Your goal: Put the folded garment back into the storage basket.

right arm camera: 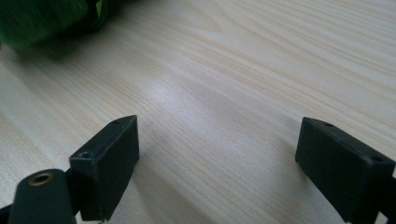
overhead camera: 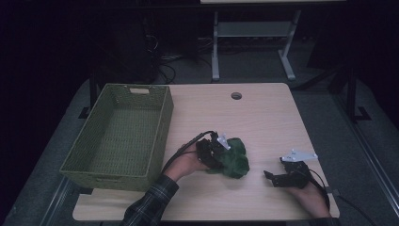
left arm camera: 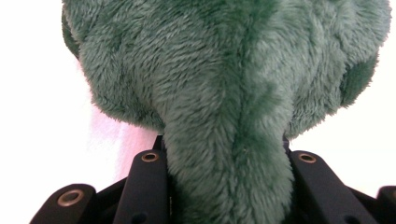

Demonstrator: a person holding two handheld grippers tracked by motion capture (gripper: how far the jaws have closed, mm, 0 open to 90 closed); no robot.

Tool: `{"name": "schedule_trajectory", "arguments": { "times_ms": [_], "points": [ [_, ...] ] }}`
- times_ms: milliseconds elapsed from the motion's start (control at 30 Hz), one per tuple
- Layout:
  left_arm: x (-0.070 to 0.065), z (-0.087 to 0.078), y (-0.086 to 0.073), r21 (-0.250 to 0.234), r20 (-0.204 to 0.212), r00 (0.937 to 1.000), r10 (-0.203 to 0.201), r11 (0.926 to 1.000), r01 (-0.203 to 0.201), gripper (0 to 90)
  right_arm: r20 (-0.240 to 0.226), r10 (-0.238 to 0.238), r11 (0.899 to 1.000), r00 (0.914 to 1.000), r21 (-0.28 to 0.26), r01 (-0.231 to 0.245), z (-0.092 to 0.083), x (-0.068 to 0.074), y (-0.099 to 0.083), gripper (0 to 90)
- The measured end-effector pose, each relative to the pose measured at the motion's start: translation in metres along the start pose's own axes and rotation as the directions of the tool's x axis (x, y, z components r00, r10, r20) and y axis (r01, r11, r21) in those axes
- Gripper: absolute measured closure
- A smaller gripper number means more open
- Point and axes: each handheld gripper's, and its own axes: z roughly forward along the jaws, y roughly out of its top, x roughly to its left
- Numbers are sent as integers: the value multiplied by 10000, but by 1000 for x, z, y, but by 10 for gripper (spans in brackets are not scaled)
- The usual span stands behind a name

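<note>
The fuzzy dark-green plush toy lies on the light wooden table, near its middle, and the left gripper has its jaws squeezed onto a narrow part of it, so the pick-up looks made. Lifting and placing it remain, likely into the empty green woven basket just left. The right gripper rests spread wide, holding nothing, well apart; nothing blocks the way.
</note>
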Motion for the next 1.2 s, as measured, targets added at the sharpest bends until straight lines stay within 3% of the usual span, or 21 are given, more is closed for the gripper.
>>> {"name": "schedule_trajectory", "arguments": {
  "times_ms": [100, 167, 367, 667, 1000, 1200],
  "points": [
    [-1, -11, 1, -181, -66, 9997, -246, 9995, 245, 631, 1, 0, 10000, 10000, 2, 0, 0, 0, 0, 132],
    [-2, -19, 3, -80, -331, 9992, -236, 9997, 233, 631, 3, -2, 10000, 10000, 2, 2, 0, 0, 0, 130],
    [-1, -42, 4, -348, -568, 9965, -619, 9976, 600, 631, 234, 169, 9997, 9996, 185, -174, 2, 0, 0, 22],
    [5, -82, 2, -799, -865, 9918, -945, 9929, 877, 632, 257, 228, 9994, 9994, 273, -235, 2, -1, 1, 17],
    [16, -129, -12, -1106, -1481, 9792, -1388, 9862, 1230, 636, 256, 233, 9993, 9994, 272, -240, 2, -1, 1, 17],
    [21, -151, -21, -1230, -1864, 9673, -1717, 9809, 1504, 636, 254, 237, 9993, 9994, 268, -243, 2, -1, 1, 17]
  ]
}}
